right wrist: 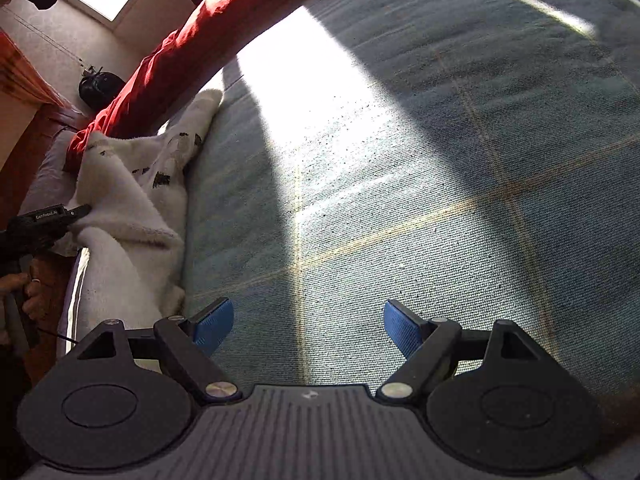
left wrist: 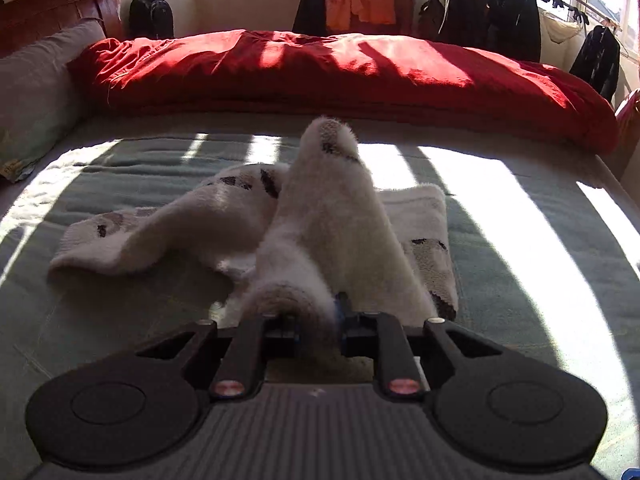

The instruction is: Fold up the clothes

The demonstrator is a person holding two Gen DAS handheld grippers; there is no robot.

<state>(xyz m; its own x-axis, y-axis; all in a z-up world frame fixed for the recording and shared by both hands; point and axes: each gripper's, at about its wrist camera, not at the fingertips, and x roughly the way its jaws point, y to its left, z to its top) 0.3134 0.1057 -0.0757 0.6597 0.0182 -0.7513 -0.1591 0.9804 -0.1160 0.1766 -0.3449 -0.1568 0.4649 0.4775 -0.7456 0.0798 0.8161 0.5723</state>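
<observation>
Bed [left wrist: 520,208] fills both views: teal-grey woven cover with thin yellow lines, striped with sun and shadow. Red duvet [left wrist: 320,68] is bunched along the far edge, across the upper half of the left wrist frame and running diagonally through the upper left of the right wrist frame. Grey pillow [left wrist: 32,96] sits at the left edge, dark clothes hang on a rail [left wrist: 516,12] upper right, black bag [left wrist: 151,14] against the wall upper left. The task item, a white fluffy garment [left wrist: 224,216] with dark markings, lies on the bed in the centre of the left wrist frame; one part spreads flat to the left, another part rises in a peak toward centre. My left gripper [left wrist: 316,320] is clenched on a fold of that garment at lower centre, jaws pinching fabric, lifted part running up from them. My right gripper [right wrist: 308,326] is released, blue pads spread wide, over bare bed cover at lower centre of its frame, well apart from the garment, which shows at that frame's left. My hand [right wrist: 24,292] on the left gripper's handle shows at the far left edge there.
</observation>
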